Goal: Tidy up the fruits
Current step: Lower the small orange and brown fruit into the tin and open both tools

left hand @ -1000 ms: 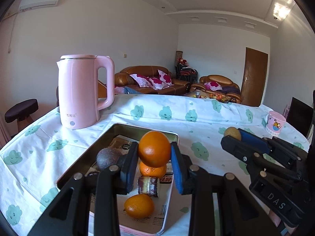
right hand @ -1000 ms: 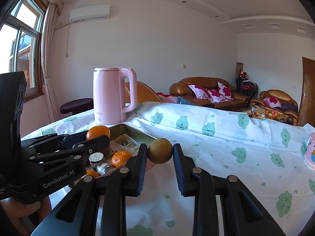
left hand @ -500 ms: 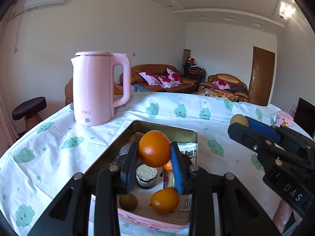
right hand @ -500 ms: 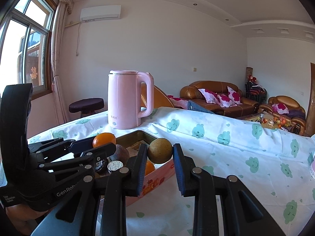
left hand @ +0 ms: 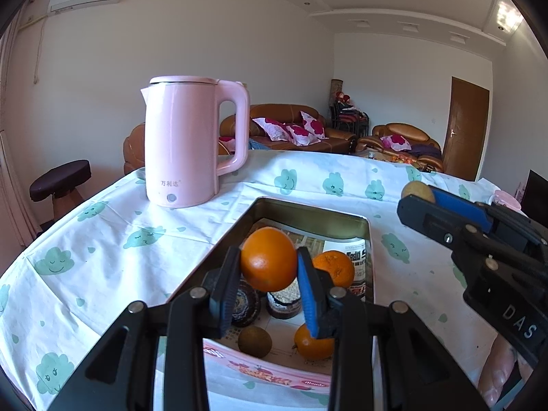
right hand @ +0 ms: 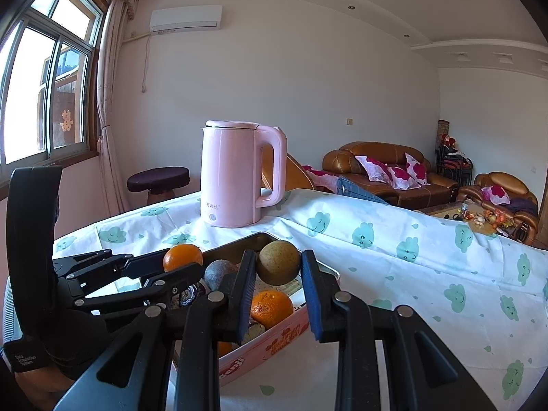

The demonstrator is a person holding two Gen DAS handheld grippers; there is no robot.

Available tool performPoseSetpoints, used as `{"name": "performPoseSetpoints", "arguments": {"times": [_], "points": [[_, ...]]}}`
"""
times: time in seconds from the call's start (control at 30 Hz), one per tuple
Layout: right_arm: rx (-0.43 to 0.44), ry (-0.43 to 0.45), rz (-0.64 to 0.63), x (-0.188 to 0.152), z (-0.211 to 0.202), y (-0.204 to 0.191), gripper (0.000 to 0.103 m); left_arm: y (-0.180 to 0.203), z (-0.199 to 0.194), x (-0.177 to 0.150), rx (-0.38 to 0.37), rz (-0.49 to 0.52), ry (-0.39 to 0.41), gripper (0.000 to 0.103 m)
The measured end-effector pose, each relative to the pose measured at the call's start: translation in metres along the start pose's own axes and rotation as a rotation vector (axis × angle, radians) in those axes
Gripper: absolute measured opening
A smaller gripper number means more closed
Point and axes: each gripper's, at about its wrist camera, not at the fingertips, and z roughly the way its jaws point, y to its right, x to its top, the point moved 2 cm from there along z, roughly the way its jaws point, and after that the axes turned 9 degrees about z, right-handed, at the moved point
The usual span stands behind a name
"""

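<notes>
- Left tongs [left hand: 269,286]: one pair, clamped on an orange [left hand: 268,258], held level above the tin tray [left hand: 308,213], pointing toward the kettle. In the right wrist view they enter from the left with the orange at their tip.
- Right tongs [right hand: 279,286]: one pair, clamped on a brown round fruit [right hand: 278,262], held level over the tray's near right rim. In the left wrist view they come in from the right, fruit at the tip; the side reads "DAS".
- Tin tray: one, rectangular, pink outer wall with partly readable lettering, lined with printed paper; sits on the bench [left hand: 102,257] in front of the kettle.
- Oranges lying in the tray: two seen in the left wrist view, one near the right wall [left hand: 334,269], one at the front [left hand: 313,342].
- Small brown fruit in the tray: one [left hand: 255,341], at the front, just beside the front orange.
- Dark round fruit in the tray: one [right hand: 219,274], in the right wrist view.
- Round jars in the tray: two, a dark one [left hand: 245,304] and one with a pale grainy top [left hand: 282,303], under the held orange.
- Pink kettle [left hand: 191,140]: one, upright on the bench behind the tray, handle to the right, small Chinese characters low on the body.
- Bench cloth: white with green cloud faces.
- Pink mug [left hand: 507,200]: one, at the bench's far right, mostly hidden by the right tongs.
- Left tongs' body carries a small label, too small to read.
</notes>
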Motion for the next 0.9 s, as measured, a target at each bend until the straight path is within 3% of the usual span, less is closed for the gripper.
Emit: {"name": "performPoseSetpoints", "arguments": {"times": [0.9], "points": [[0.025, -0.193, 0.003, -0.011, 0.068, -0.020, 0.029, -0.013, 0.017, -0.011, -0.012, -0.020, -0.123, 0.034]]}}
